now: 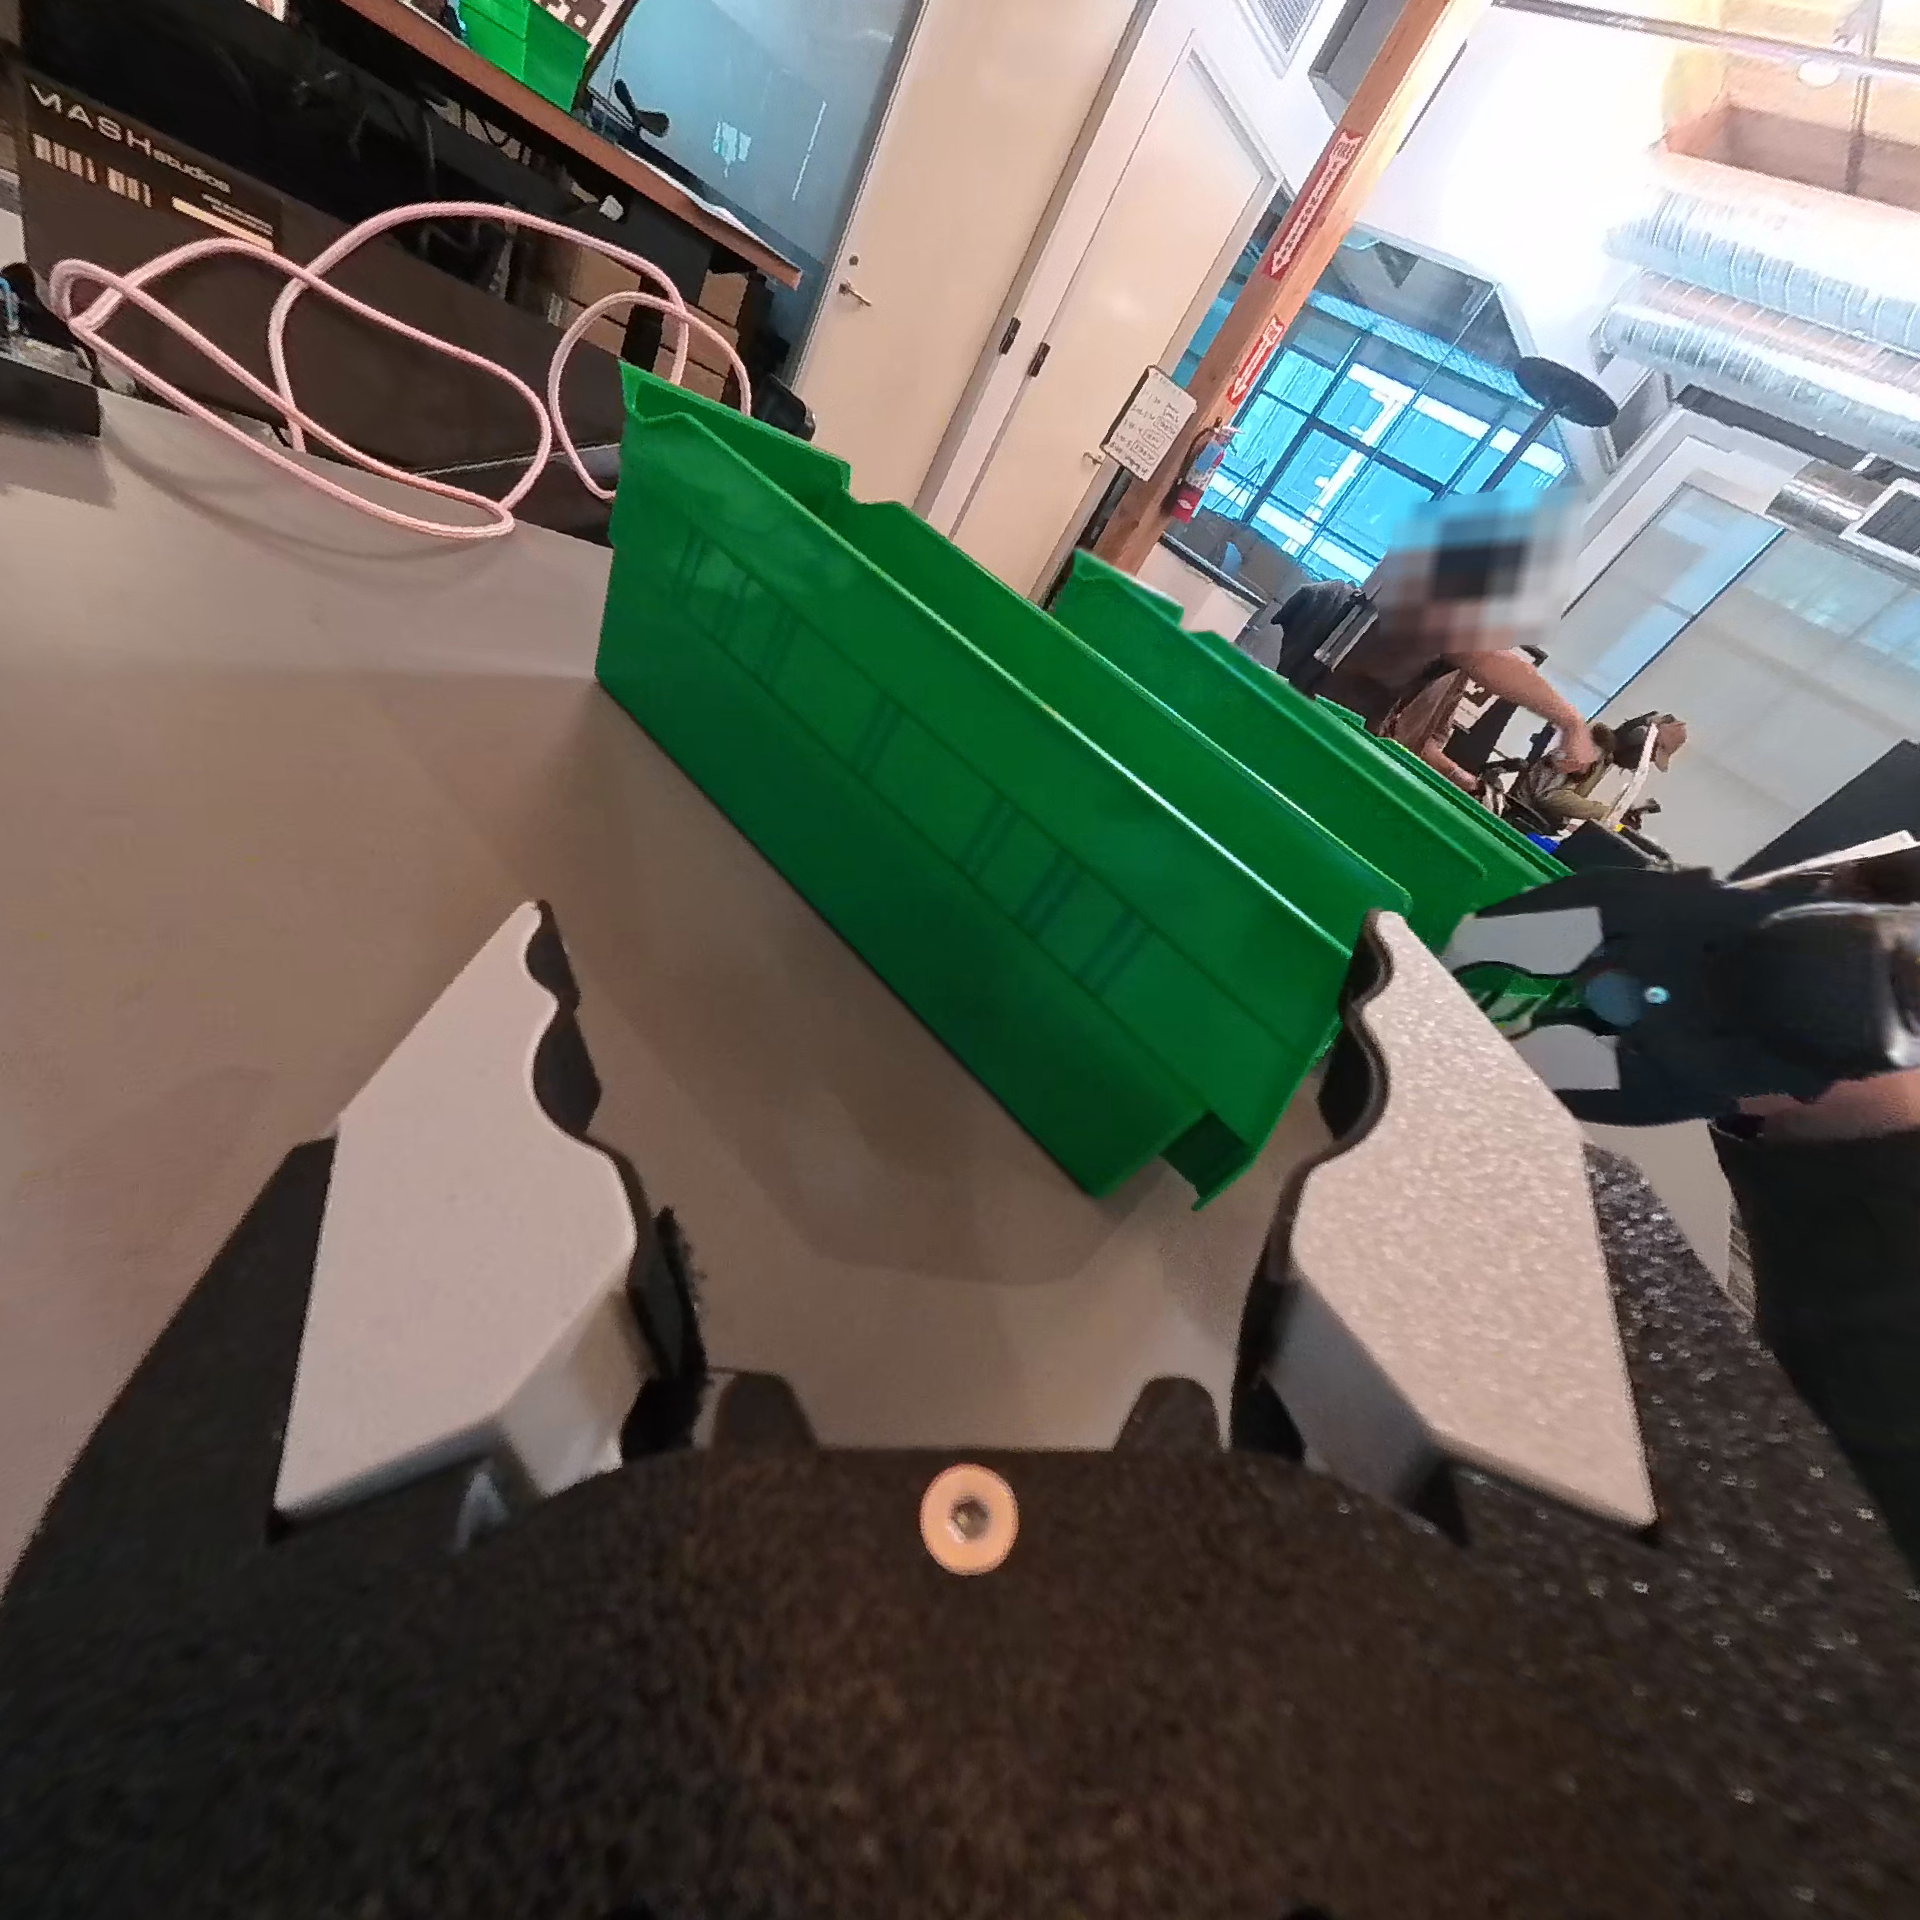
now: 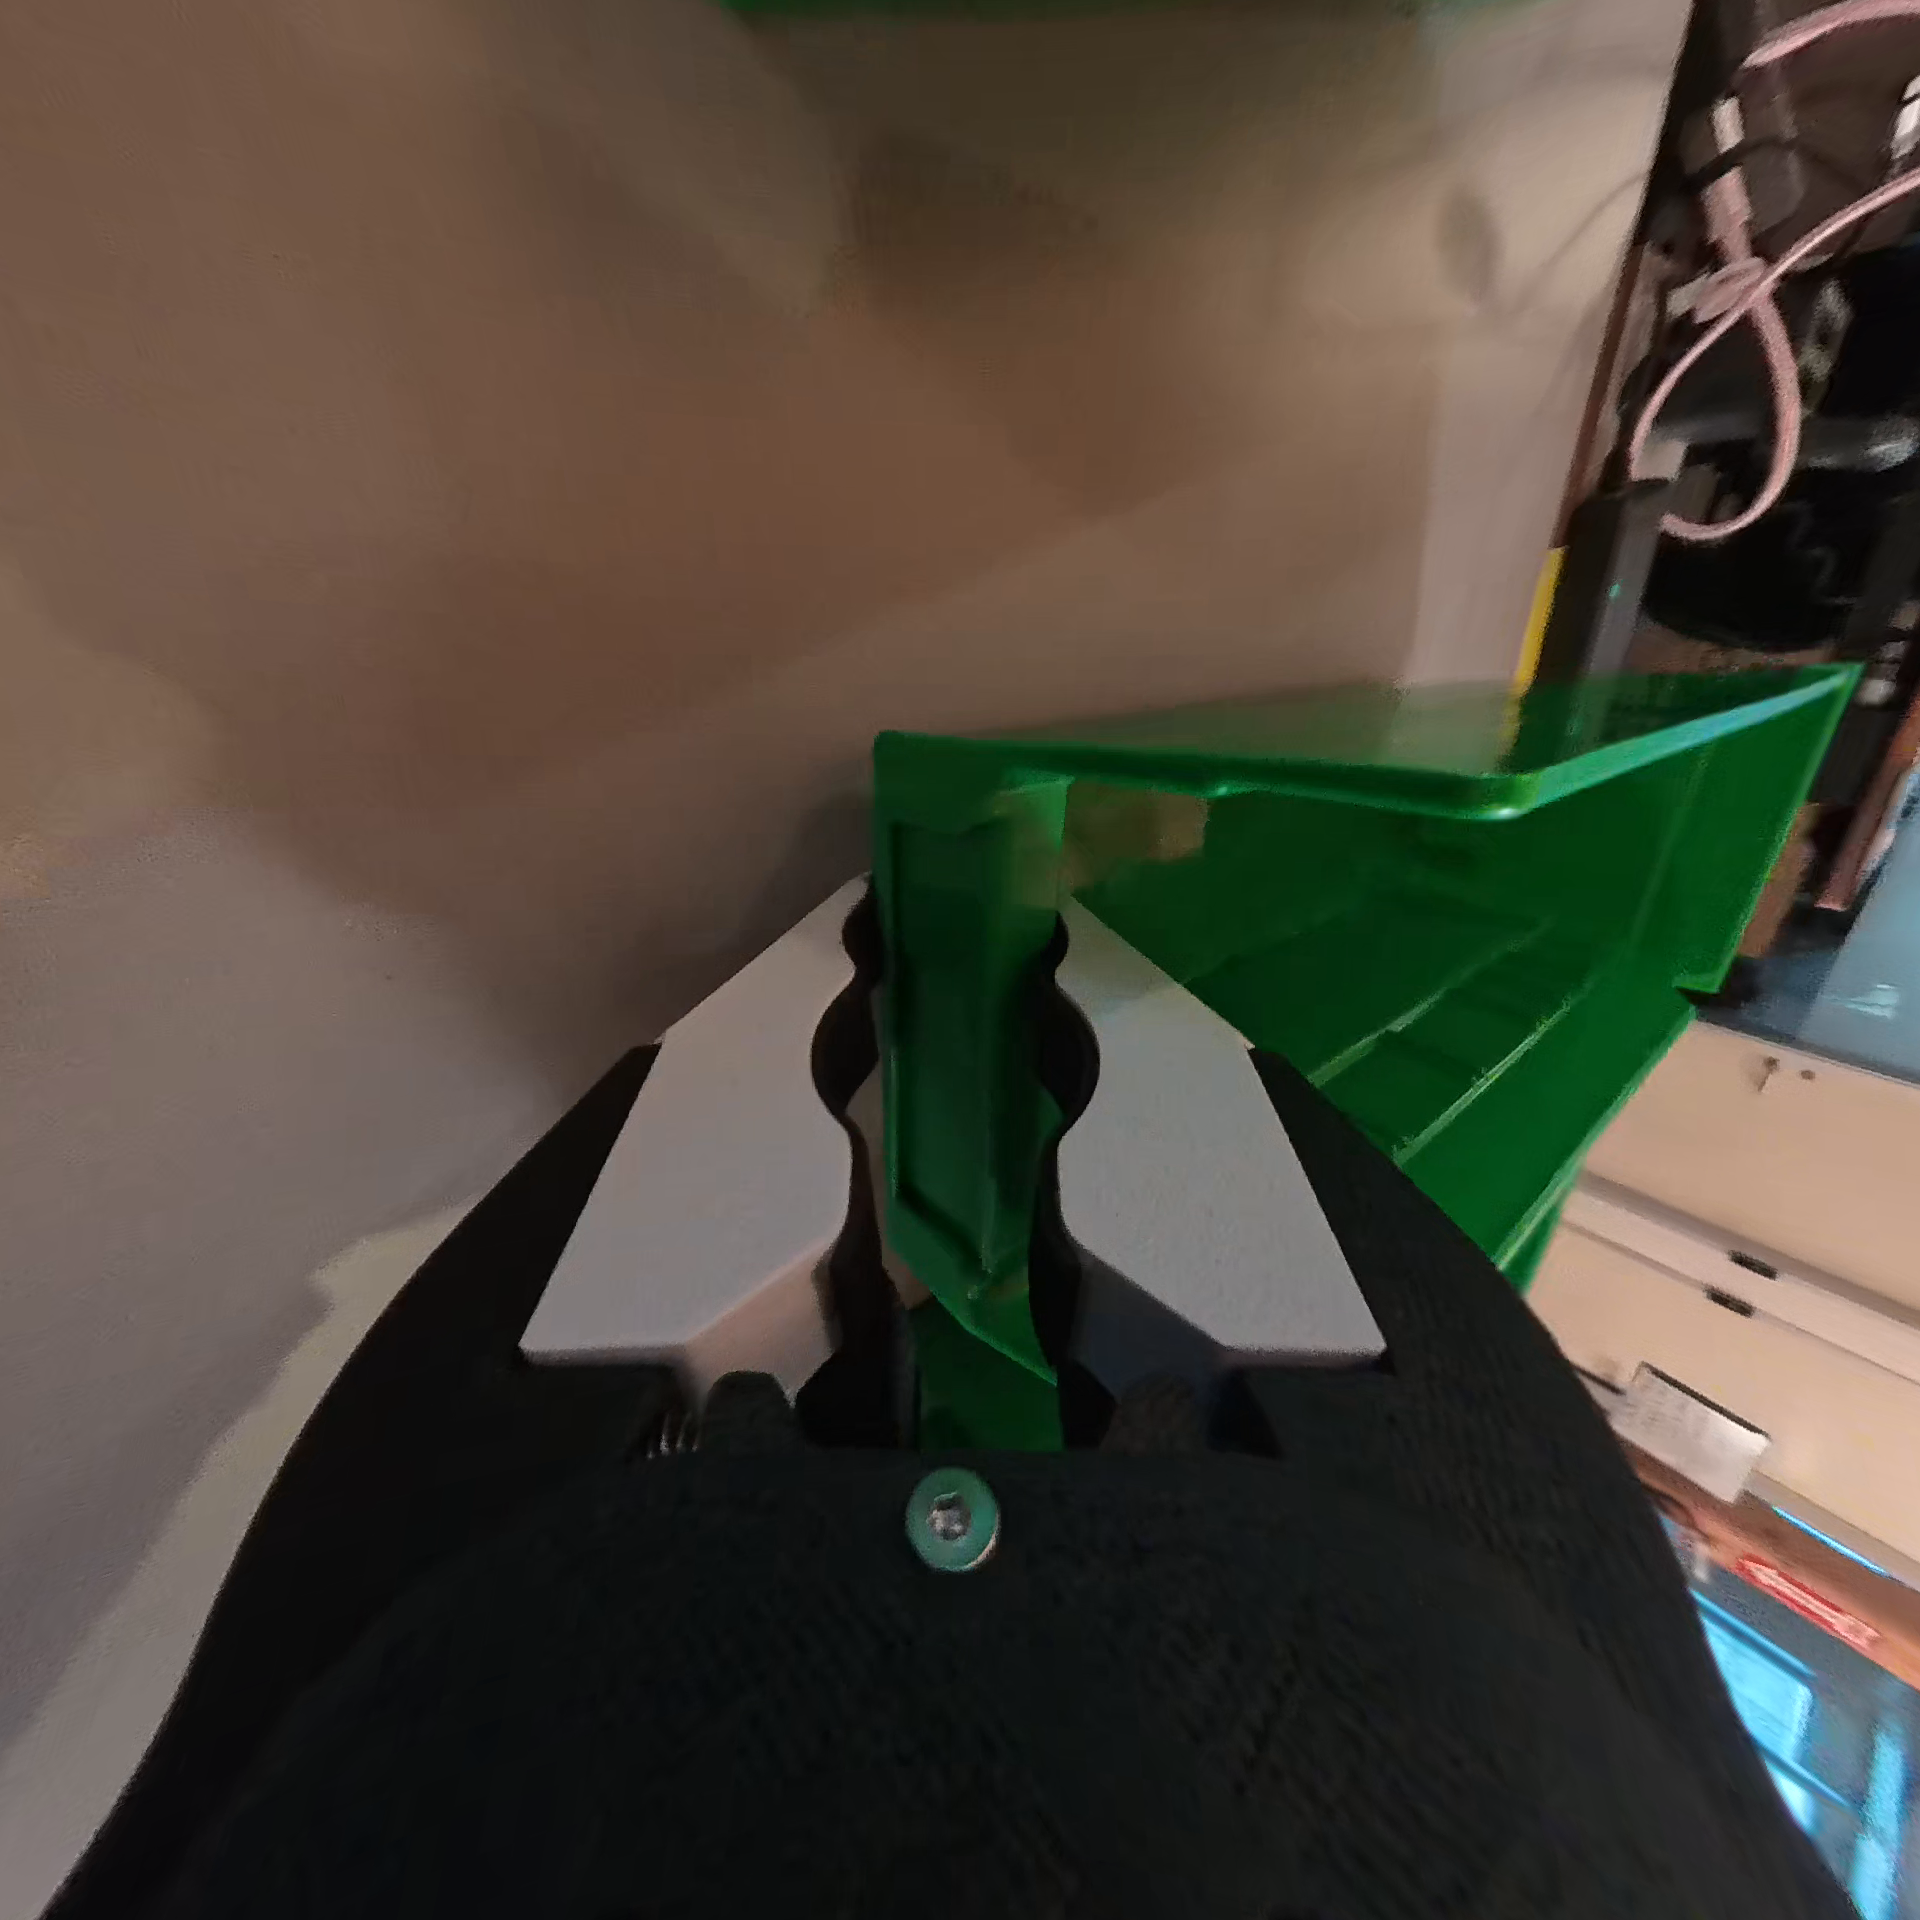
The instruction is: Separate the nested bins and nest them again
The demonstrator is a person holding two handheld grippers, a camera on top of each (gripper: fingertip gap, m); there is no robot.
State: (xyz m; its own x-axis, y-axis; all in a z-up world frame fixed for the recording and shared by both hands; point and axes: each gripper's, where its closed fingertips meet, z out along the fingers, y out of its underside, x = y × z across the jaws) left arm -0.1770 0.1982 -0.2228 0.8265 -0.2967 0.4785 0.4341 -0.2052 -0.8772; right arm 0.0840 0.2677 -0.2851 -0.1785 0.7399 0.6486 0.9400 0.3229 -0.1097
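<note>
1. Green plastic everywhere: one long green bin [image 1: 935, 790] sits flat on the grey table [image 1: 208, 727], running from near to far, and it looks like more than one shell stacked, though I can't be sure from here.
2. Over on the right, a second green bin [image 2: 1403, 987] is pinched by its end wall in the right gripper [image 2: 961, 1122], both pads clamped on the plastic, the bin tipped and apparently carried clear of the table.
3. From the left wrist view that held bin [image 1: 1299, 717] lies just beside the resting one, to its right, with the right gripper [image 1: 1496, 966] at its near end.
4. Left gripper [image 1: 956, 1039] hovers low at the near end of the resting bin, fingers spread wide, gripping nothing.
5. My read: the bins are apart now, so the re-nesting half is in hand.
6. Next move calls for lining the carried bin up over the resting one's mouth and lowering it squarely, while the left gripper steadies the base.
7. Pink cable [image 1: 312, 343] loops at the far left, well out of the way.
</note>
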